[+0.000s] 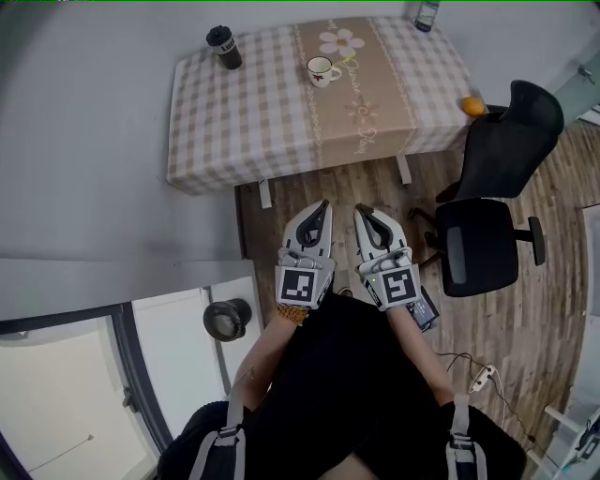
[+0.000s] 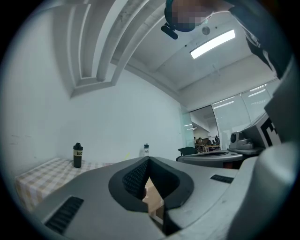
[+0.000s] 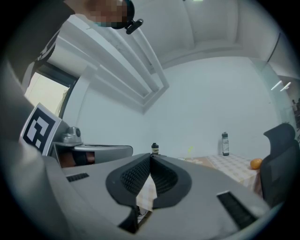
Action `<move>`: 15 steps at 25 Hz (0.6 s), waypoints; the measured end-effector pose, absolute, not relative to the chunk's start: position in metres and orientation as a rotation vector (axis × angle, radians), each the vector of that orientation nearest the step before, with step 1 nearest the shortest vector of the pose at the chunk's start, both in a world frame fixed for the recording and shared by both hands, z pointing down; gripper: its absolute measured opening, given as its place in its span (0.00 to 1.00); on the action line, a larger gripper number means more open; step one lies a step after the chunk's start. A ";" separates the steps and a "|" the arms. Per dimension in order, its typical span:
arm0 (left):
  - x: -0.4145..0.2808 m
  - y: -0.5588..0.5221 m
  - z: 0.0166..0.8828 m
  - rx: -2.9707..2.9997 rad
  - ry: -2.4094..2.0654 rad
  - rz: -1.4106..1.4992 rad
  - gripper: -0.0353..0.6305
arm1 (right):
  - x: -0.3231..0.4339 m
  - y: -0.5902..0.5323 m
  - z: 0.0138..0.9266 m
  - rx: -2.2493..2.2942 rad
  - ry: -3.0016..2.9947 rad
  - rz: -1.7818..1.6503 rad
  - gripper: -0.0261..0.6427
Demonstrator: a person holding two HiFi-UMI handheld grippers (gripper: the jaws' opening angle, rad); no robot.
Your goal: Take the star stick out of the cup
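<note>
A white cup [image 1: 322,70] stands on the checked tablecloth of the table [image 1: 234,122] at the far end of the head view. A thin pale stick [image 1: 347,59] leans out of it to the right; its star end is too small to make out. The same stick shows as a faint yellow-green sliver [image 3: 190,150] in the right gripper view. My left gripper [image 1: 321,206] and right gripper [image 1: 361,211] are side by side over the wooden floor, well short of the table. Each has its jaws closed tip to tip, empty, as seen on the left gripper [image 2: 148,160] and the right gripper [image 3: 151,157].
A black flask [image 1: 223,47] stands at the table's far left, a clear bottle [image 1: 427,13] at its far right, and an orange [image 1: 473,106] on its right corner. A black office chair [image 1: 492,202] stands right of my grippers. A round black object [image 1: 227,320] lies lower left.
</note>
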State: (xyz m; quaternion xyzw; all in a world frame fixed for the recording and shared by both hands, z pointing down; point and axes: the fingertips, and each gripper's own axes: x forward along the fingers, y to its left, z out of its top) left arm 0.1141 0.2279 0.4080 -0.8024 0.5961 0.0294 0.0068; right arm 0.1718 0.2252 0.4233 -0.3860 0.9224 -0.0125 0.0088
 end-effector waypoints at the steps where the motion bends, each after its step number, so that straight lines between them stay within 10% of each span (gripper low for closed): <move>1: 0.113 0.225 0.410 -2.509 1.873 0.091 0.06 | 0.171 0.222 0.424 -1.202 2.885 -0.049 0.05; 15: 0.092 0.168 0.422 -2.532 1.935 0.071 0.06 | 0.152 0.165 0.440 -1.176 2.936 -0.147 0.05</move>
